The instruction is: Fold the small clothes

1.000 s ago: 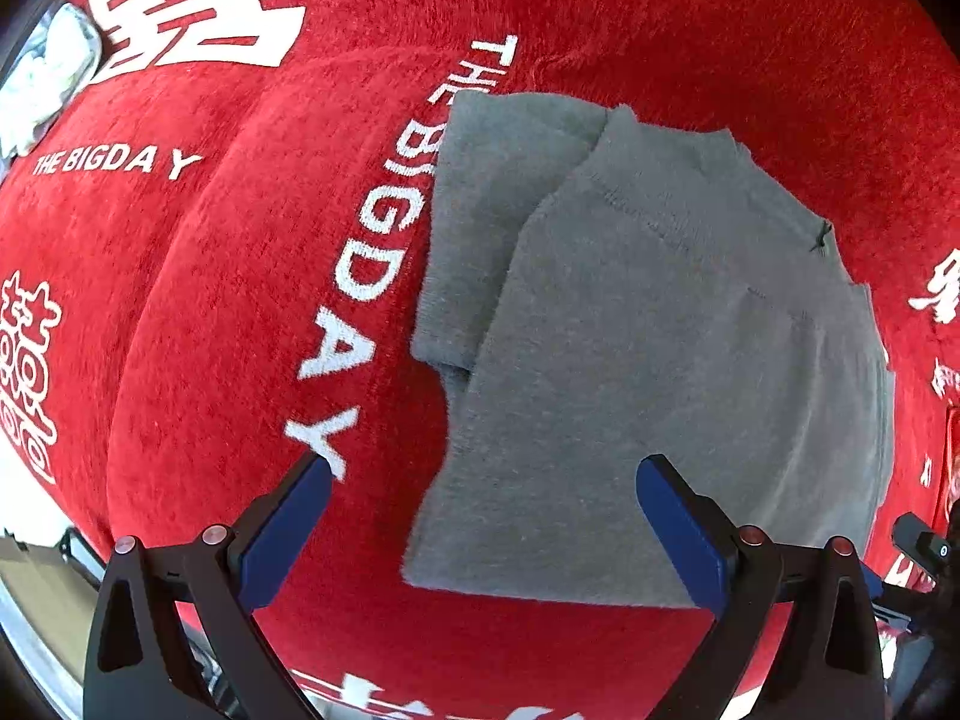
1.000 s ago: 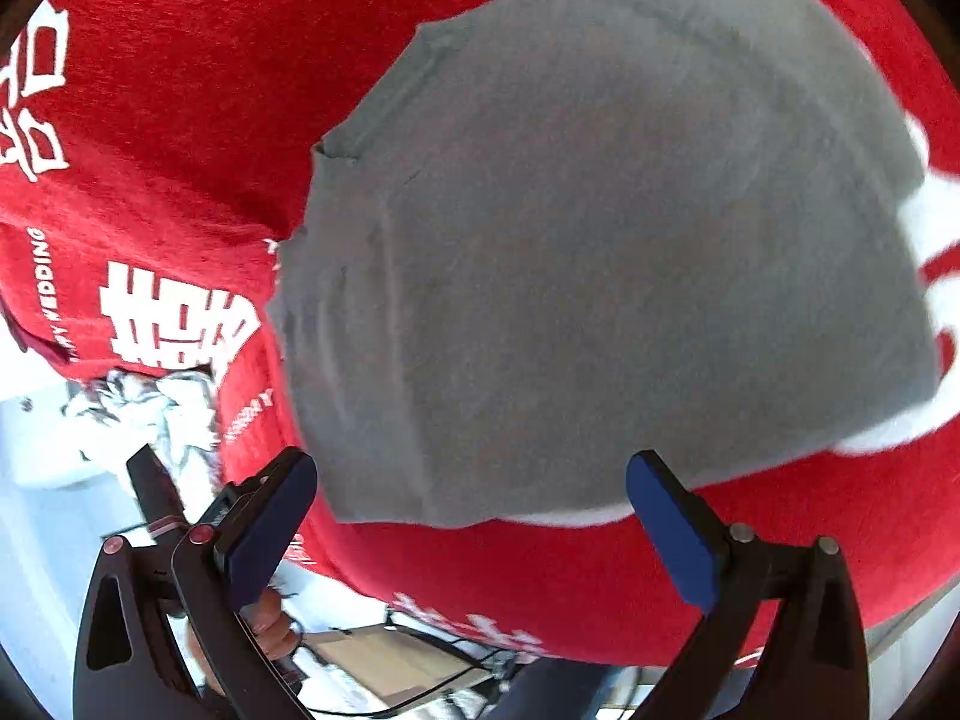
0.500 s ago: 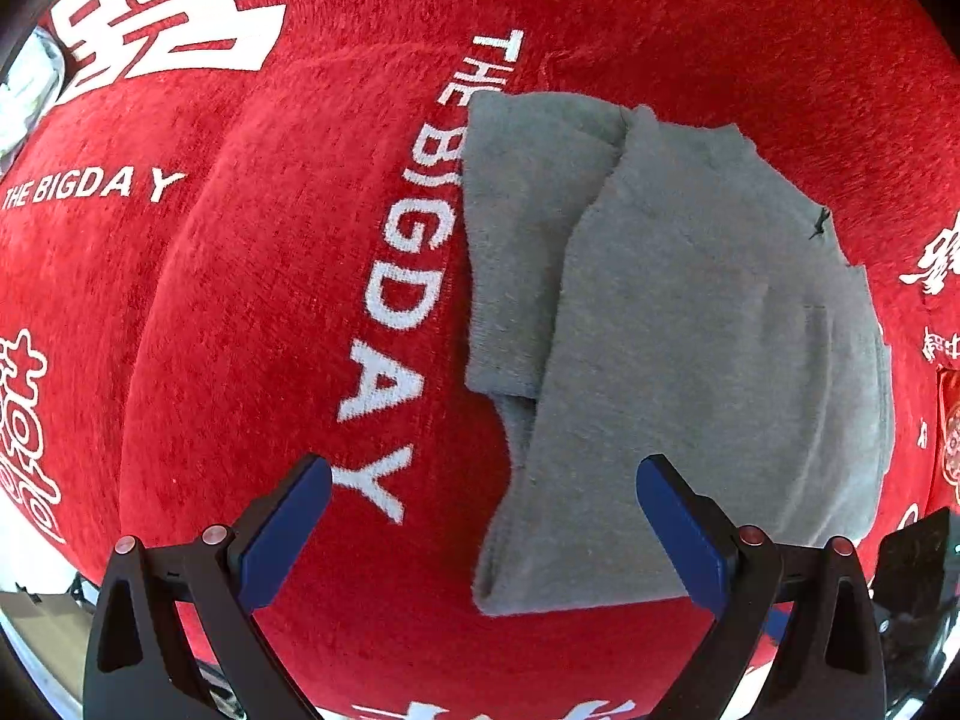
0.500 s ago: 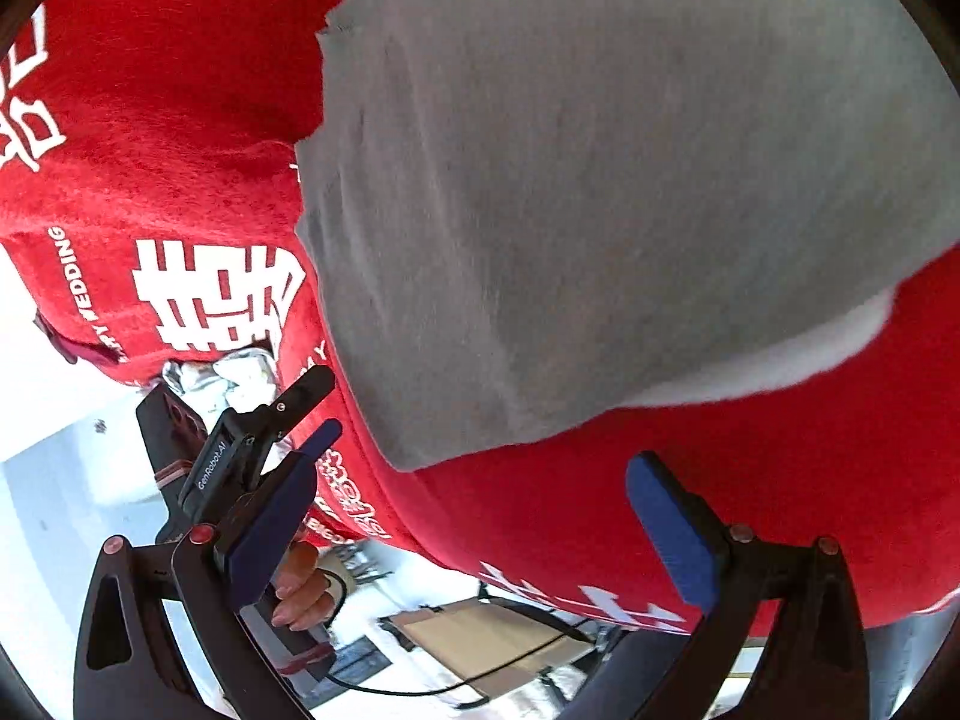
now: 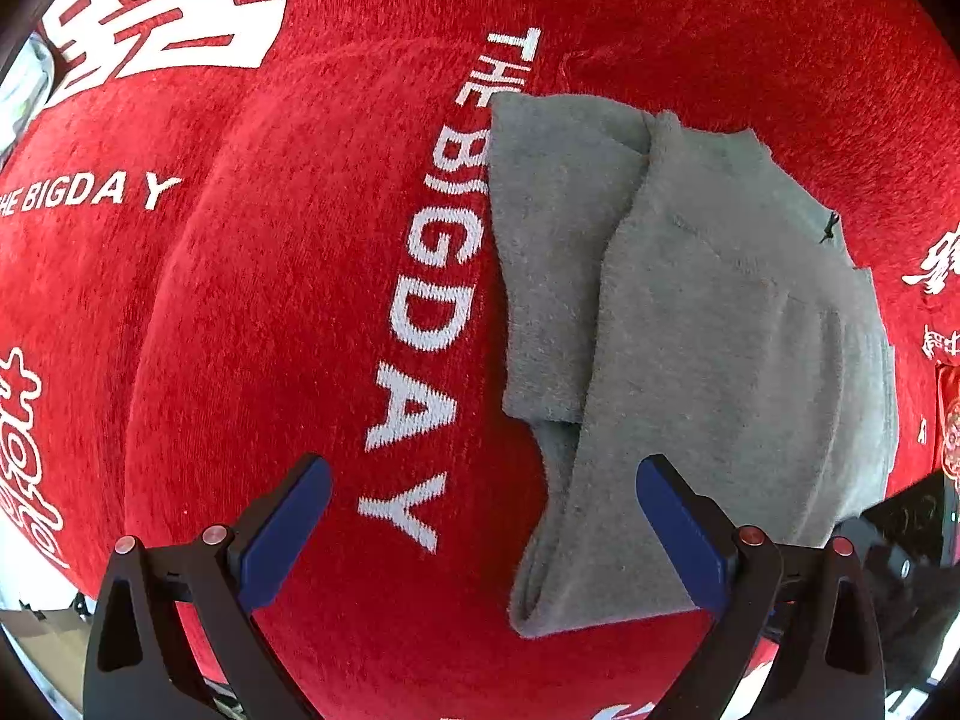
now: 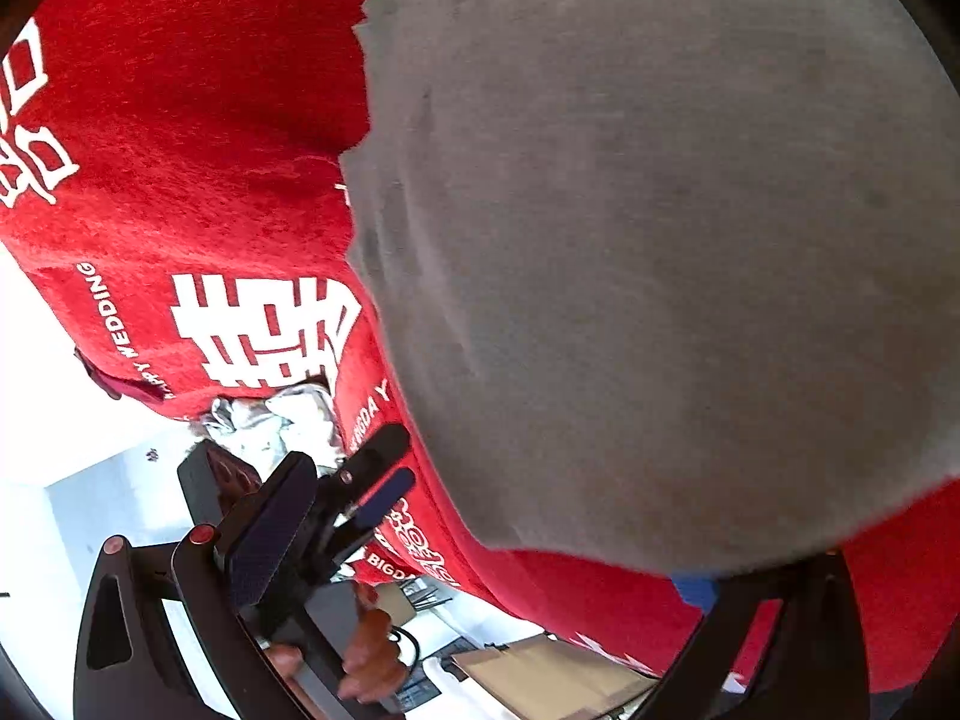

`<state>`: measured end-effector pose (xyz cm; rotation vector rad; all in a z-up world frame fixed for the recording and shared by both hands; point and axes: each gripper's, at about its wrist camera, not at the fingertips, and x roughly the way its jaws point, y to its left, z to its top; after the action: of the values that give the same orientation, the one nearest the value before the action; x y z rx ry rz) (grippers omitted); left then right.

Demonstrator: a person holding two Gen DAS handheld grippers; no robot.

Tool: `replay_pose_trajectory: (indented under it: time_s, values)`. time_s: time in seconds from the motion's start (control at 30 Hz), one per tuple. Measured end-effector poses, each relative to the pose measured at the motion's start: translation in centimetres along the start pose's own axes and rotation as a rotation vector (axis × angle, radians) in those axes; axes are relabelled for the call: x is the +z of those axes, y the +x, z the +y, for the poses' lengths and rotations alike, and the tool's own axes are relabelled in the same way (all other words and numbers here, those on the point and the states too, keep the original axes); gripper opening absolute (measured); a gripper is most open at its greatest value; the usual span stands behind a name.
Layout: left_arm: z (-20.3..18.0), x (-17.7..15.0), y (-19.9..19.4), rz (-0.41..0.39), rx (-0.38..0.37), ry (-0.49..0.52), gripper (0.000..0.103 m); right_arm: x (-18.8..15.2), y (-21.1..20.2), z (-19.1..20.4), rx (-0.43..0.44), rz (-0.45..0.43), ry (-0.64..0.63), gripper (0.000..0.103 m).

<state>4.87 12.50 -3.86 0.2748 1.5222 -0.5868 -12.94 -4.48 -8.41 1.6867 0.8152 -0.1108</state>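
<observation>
My left hand-held gripper hangs spread wide and holds nothing, its blue pads bracketing the near end of the cloth below. One pad sits over bare red fabric; the other overlaps the near left corner of the small grey knitted garment. My right hand-held gripper is also wide apart, and as far as I can see empty. Its left pad is clear. Its right pad is mostly hidden under the garment's near hem, with only a sliver of blue showing, so I cannot tell whether it touches the cloth.

The garment lies partly folded on the red plush surface with white lettering. One panel is doubled over the body, and a narrower strip pokes out along its left edge beside the "THE BIG DAY" print. Its long axis runs away from me, near hem to far collar end, roughly in line with both grippers' fingers.

From the left gripper the garment lies ahead and to the right. From the right gripper it fills the view dead ahead and very near. I judge the right hand nearer to the near hem, so a lengthwise fold would start there. The exposed left strip falls to the left hand.
</observation>
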Motion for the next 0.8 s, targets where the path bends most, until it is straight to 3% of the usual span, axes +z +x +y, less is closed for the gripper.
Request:
replay_pose_trajectory:
  time_s: [0.07, 0.27, 0.33, 0.37, 0.4, 0.47, 0.63, 0.8]
  values:
    - [0.3, 0.3, -0.1, -0.004, -0.016, -0.002, 0.102, 0.1, 0.5, 0.0, 0.027, 0.002, 0.021, 0.103]
    - [3.5, 2.5, -0.8, -0.009, -0.258, -0.115, 0.102, 0.1, 0.9, -0.6, 0.088, 0.008, 0.113, 0.099]
    - [4.3, 3.2, -0.6, 0.003, -0.301, -0.136, 0.102, 0.1, 0.7, -1.1, 0.111, 0.014, 0.141, 0.072]
    - [4.5, 3.5, -0.4, 0.012, -0.321, -0.14, 0.102, 0.1, 0.7, -1.3, 0.121, 0.022, 0.142, 0.043]
    - [4.6, 3.7, -0.1, 0.021, -0.338, -0.143, 0.102, 0.2, 0.6, -1.3, 0.136, 0.032, 0.135, 0.026]
    - [4.5, 4.1, 0.4, 0.041, -0.367, -0.146, 0.102, 0.3, 0.1, -0.5, 0.156, 0.03, 0.09, 0.014]
    - [3.4, 4.4, 2.0, 0.076, -0.471, -0.183, 0.102, 0.7, -1.6, 3.5, 0.247, 0.047, -0.056, 0.014]
    - [1.3, 5.0, 2.9, 0.106, -0.551, -0.186, 0.102, 0.6, -2.4, 6.9, 0.238, 0.078, -0.188, 0.014]
